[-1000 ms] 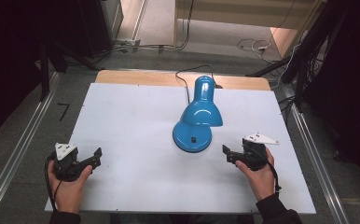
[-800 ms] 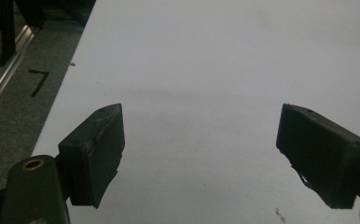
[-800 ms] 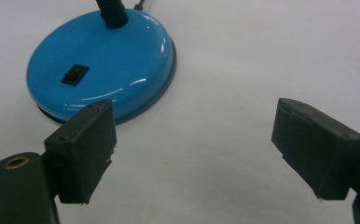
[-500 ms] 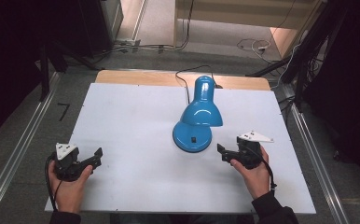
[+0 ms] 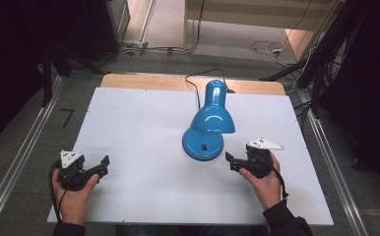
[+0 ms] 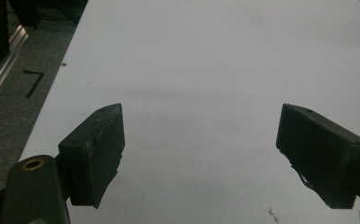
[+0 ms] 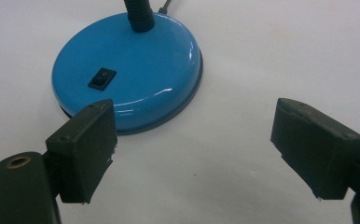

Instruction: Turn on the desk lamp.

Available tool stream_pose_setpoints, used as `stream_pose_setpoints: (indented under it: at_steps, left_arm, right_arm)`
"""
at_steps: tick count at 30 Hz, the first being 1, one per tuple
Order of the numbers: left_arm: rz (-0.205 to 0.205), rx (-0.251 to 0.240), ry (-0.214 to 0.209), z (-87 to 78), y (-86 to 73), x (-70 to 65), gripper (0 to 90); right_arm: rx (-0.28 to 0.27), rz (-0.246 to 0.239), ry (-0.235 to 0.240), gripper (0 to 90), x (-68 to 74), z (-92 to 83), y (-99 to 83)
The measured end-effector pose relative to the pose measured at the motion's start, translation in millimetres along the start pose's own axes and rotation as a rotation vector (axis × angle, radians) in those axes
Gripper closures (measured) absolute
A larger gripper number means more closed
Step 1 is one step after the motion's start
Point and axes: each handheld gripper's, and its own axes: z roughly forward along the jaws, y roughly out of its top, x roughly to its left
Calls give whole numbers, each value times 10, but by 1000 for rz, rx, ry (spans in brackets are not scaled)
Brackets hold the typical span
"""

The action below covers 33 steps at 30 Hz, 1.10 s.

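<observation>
Jaws spread wide, the right gripper [image 7: 194, 154] nears the glossy blue metal desk lamp [image 5: 207, 123] mid-table, its shade hiding the neck, while the left gripper [image 6: 201, 154] gapes over bare white tabletop [image 5: 139, 118].

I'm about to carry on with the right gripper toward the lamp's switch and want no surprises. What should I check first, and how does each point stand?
1. Right gripper jaws open, nothing held: ok.
2. Rocker switch on the lamp base in plain sight, uncovered: ok.
3. Right gripper lined up on the switch: not ok; the switch sits off to the left in the right gripper view.
4. Lamp shade clear of the approach: cannot tell.
5. Left gripper open, apart from the lamp: ok.
6. Switch position, on or off: cannot tell.
</observation>
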Motion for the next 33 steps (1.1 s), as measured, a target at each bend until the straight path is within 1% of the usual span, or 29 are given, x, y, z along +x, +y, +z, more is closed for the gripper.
stream_pose_setpoints:
  at_steps: [2, 3, 4, 5, 7, 10, 16, 19, 23, 26, 30, 33]
  left_arm:
    - [13, 18, 10, 28, -14, 0, 161]
    - [24, 16, 14, 22, -10, -6, 161]
    - [23, 1, 11, 1, 3, -16, 161]
    - [27, -15, 9, -28, 14, -26, 161]
    - [37, -18, 5, -50, 13, -45, 161]
    - [35, -4, 6, -31, -7, -45, 161]
    - [33, -3, 6, -18, 2, -42, 161]
    - [32, -9, 5, -20, 5, -43, 161]
    - [39, 8, 9, 5, -8, -45, 161]
    - [36, -4, 8, -12, 1, -51, 161]
    - [38, 7, 12, 7, -4, -52, 161]
    - [31, -1, 6, 3, 1, -53, 161]
  right_arm:
    - [-3, 5, 0, 133, 10, 9, 11]
    - [-3, 1, -1, 133, 23, 17, 16]
    - [0, -17, 5, 132, 58, 20, 11]
    - [0, -17, 5, 132, 58, 20, 11]
    - [-3, -27, 5, 133, 79, 18, 11]
    - [-2, -24, 10, 133, 98, 35, 14]
    - [-1, -36, 26, 133, 137, 82, 32]
    - [12, -44, 29, 133, 173, 122, 33]
    - [10, -49, 40, 133, 213, 126, 46]
    - [4, -45, 46, 134, 227, 123, 55]
    - [9, -49, 50, 134, 241, 158, 61]
    - [9, -54, 54, 135, 264, 169, 73]
